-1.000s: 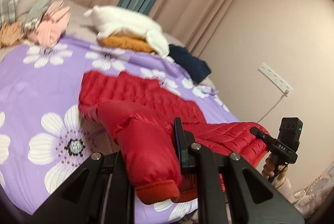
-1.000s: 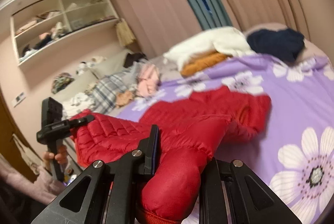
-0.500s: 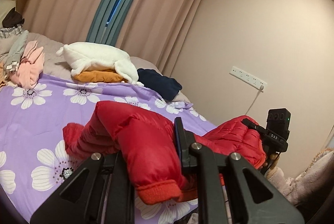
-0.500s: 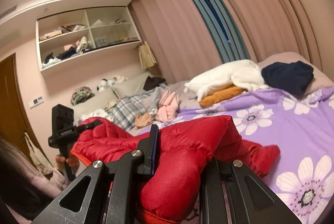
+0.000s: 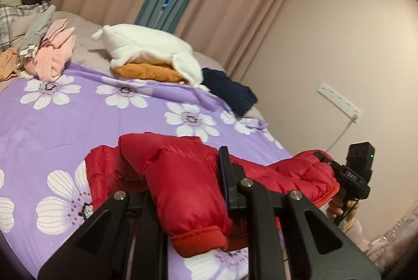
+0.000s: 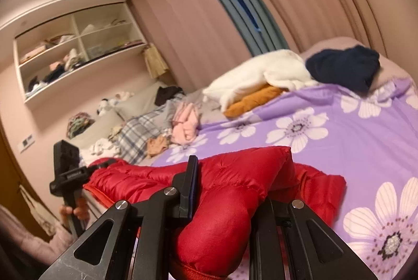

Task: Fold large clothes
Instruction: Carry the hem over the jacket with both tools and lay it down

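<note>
Red quilted down fills the bottom of both of my views: the puffer jacket (image 5: 183,175) lies at the near edge of the bed (image 5: 78,118), partly on the purple flowered cover and partly lifted off it between my two tools. My left gripper (image 5: 188,191) is clamped on one sleeve (image 5: 193,217) just above its ribbed cuff, the padded tube bulging between the fingers, and my right gripper (image 6: 222,204) pinches the other sleeve (image 6: 219,233) in the same way. I hold both near the cuffs, I think, because a slippery, puffy shell gives little else to bite on, and a grip at the two ends lets me stretch the garment across its width. The body sags between the grips onto the cover, so the fabric is slack, not taut. Each camera also catches the opposite tool off to the side, with fingers wrapped round its handle. The other clothes, a white fleece (image 5: 149,47) on an orange garment (image 5: 149,71), a navy piece (image 5: 230,94) and a pink bundle (image 5: 52,53), sit well apart near the far side, leaving flat cover ahead for laying the jacket out. My guess is the fold itself has barely begun, and the risk is the sleeves squeezing out of the grips.
</note>
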The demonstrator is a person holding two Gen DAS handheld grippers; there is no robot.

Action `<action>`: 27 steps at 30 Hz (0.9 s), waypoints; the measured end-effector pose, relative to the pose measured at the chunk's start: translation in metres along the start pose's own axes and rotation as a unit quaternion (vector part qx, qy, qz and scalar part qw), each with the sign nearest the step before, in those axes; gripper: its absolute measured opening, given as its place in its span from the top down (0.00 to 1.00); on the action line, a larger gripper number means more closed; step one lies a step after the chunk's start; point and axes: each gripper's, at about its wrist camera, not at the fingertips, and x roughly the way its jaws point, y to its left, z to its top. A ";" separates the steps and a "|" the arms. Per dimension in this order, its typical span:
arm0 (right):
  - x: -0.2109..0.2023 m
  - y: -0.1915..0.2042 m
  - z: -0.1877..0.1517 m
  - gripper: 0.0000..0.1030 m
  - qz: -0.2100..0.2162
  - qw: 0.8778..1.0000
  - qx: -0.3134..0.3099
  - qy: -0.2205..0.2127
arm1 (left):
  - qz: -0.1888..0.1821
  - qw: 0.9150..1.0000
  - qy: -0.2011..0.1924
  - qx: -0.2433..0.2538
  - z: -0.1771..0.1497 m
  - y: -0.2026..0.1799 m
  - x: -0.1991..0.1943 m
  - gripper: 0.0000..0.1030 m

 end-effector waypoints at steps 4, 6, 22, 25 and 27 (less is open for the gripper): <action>0.024 -0.023 0.005 0.82 -0.022 0.999 0.026 0.010 | 0.021 1.000 0.014 -0.018 0.009 0.021 0.031 0.84; 0.035 -0.035 0.006 0.82 -0.031 0.999 0.040 0.014 | 0.030 0.999 0.024 -0.030 0.016 0.034 0.052 0.84; 0.126 -0.120 -0.011 0.82 -0.119 0.978 0.136 0.102 | 0.133 0.979 0.126 -0.093 0.011 0.112 0.190 0.82; 0.135 -0.130 -0.016 0.82 -0.128 0.974 0.148 0.112 | 0.155 0.973 0.142 -0.090 0.005 0.119 0.206 0.81; 0.142 -0.137 -0.019 0.82 -0.132 0.971 0.161 0.121 | 0.165 0.971 0.151 -0.087 0.002 0.122 0.216 0.81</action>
